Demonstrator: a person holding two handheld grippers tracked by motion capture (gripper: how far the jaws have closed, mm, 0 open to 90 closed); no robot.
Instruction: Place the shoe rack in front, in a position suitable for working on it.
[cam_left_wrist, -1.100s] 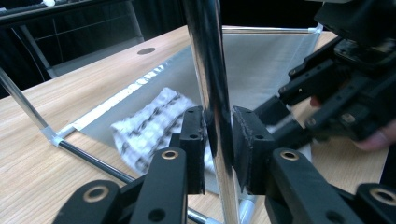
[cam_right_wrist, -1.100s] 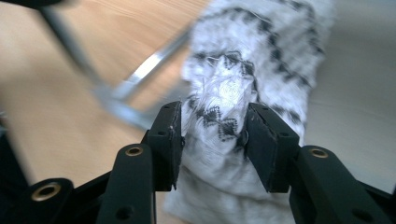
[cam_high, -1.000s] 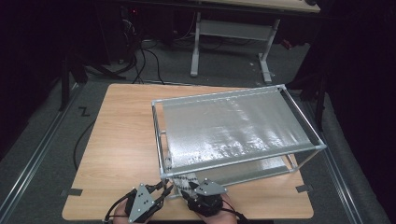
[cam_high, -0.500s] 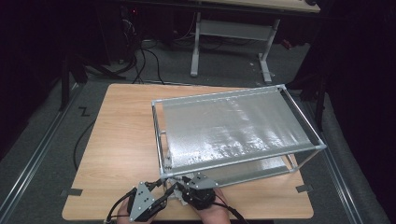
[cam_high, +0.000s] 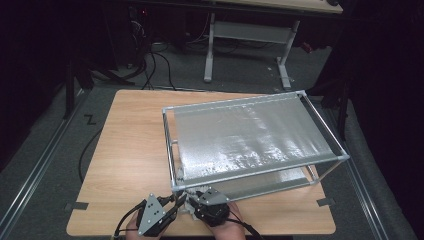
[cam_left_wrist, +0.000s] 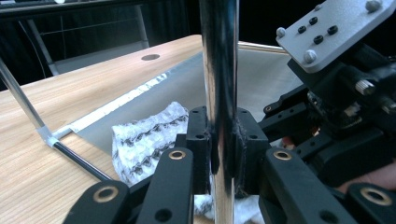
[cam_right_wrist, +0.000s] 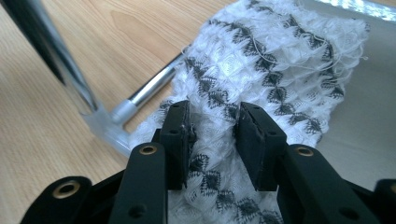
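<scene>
A chrome corner post (cam_left_wrist: 218, 56) of the metal rack (cam_high: 235, 102) stands upright at the rack's near left corner. My left gripper (cam_left_wrist: 219, 140) is shut on it, pads pressed against both sides low on the post. Behind it a white cloth with a black diamond pattern (cam_right_wrist: 280, 60) lies crumpled on the rack's lower silver sheet (cam_left_wrist: 261, 70). My right gripper (cam_right_wrist: 214, 135) has a raised fold of this cloth between its pads, which touch it on both sides; its jaws have just been opening slightly. In the high view the left gripper (cam_high: 176, 201) and right gripper (cam_high: 192, 199) meet at that corner.
The rack's upper silver sheet (cam_high: 250, 135) covers the right half of the wooden table (cam_high: 130, 145). A thin bottom rail (cam_right_wrist: 154, 86) runs along the table by the cloth. Bare wood lies to the left. The table's front edge is just behind both hands.
The right gripper has shifted a little to the left, closer to the rack's near corner. The left gripper has kept its place at the post.
</scene>
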